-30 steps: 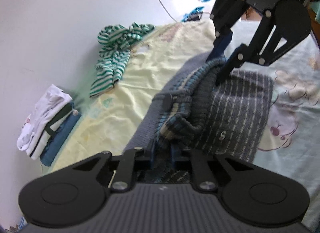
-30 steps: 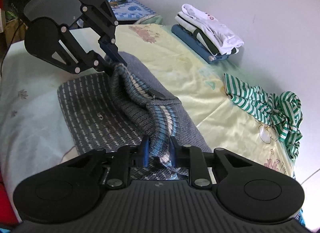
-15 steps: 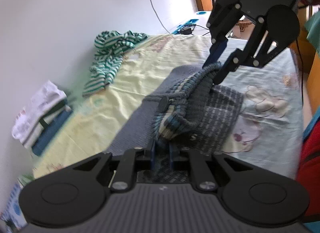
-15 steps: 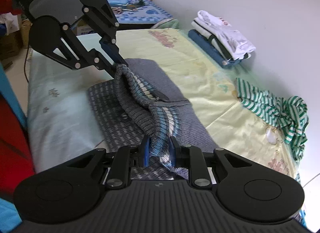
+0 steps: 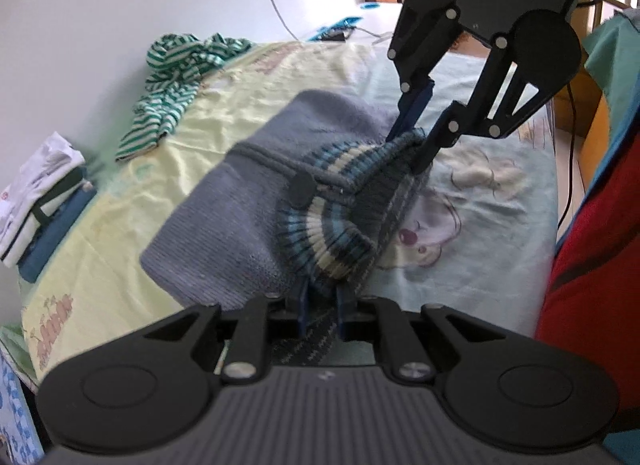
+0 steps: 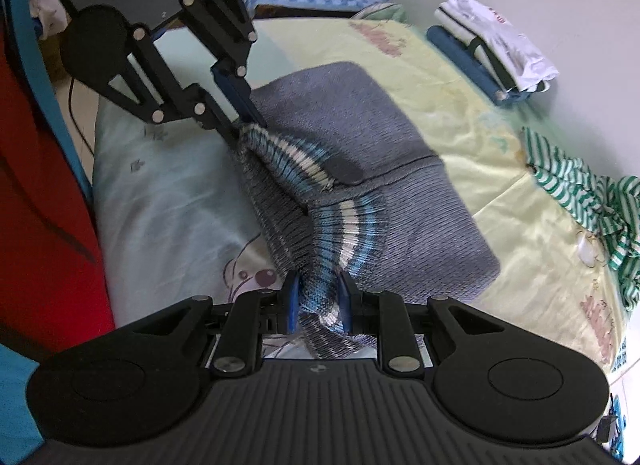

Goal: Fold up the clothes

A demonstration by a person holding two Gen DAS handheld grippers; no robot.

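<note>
A grey knit sweater (image 5: 240, 205) (image 6: 352, 113) with a blue-and-cream striped hem lies doubled over on the bed. My left gripper (image 5: 320, 299) is shut on the striped hem at the bottom of the left wrist view. In the right wrist view it appears at upper left (image 6: 245, 130), pinching the same edge. My right gripper (image 6: 318, 297) is shut on the hem's other end. The left wrist view shows it at upper right (image 5: 406, 145). The striped edge hangs in a raised ridge between the two grippers.
The bed sheet (image 5: 120, 225) is yellow by the white wall and pale blue with cartoon prints nearer me. A crumpled green-striped garment (image 5: 176, 77) (image 6: 580, 185) and a folded white-and-blue stack (image 5: 40, 193) (image 6: 492, 49) lie by the wall. A person's red clothing (image 5: 592, 245) (image 6: 40, 185) stands at the bedside.
Both grippers have carried the striped hem away from the wall toward the bedside. The plain grey layer now shows wide, and the dark striped layer beneath is mostly covered.
</note>
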